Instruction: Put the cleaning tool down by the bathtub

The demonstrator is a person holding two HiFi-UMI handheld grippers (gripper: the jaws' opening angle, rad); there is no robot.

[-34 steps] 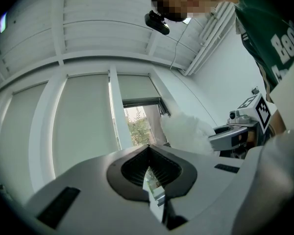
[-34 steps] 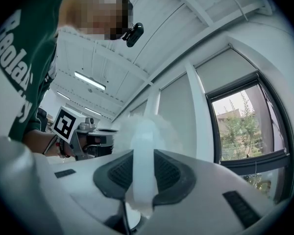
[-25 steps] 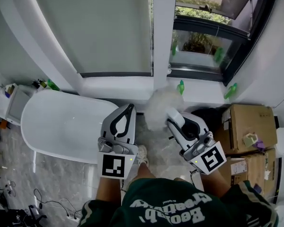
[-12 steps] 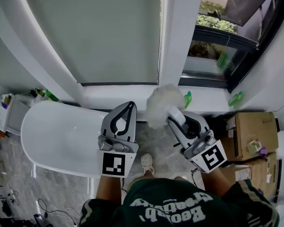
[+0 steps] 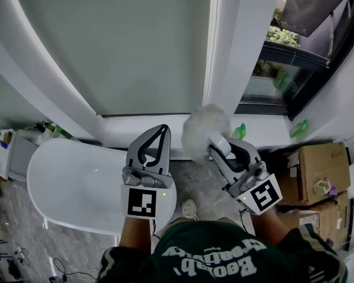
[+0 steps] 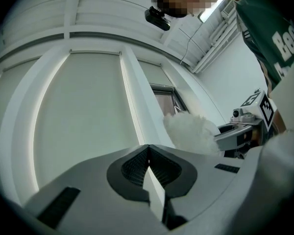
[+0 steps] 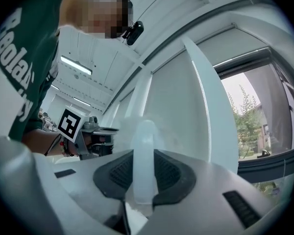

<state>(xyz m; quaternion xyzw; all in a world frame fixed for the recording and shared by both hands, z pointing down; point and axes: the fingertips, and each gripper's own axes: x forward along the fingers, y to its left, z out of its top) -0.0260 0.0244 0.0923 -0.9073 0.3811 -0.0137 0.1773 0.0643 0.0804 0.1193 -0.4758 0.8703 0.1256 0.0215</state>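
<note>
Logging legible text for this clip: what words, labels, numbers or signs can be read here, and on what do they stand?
"Reola…": white letters on the green shirt, cut off at the edge; the same print is upside down in the head view, so the reading is unsure.
Cubes on the left gripper and right gripper: black-and-white square patterns, no letters.
Cardboard boxes, green bottles: print too small to read.

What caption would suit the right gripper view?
Right hand-held gripper shut on the cleaning tool's white handle, beside a window.
</note>
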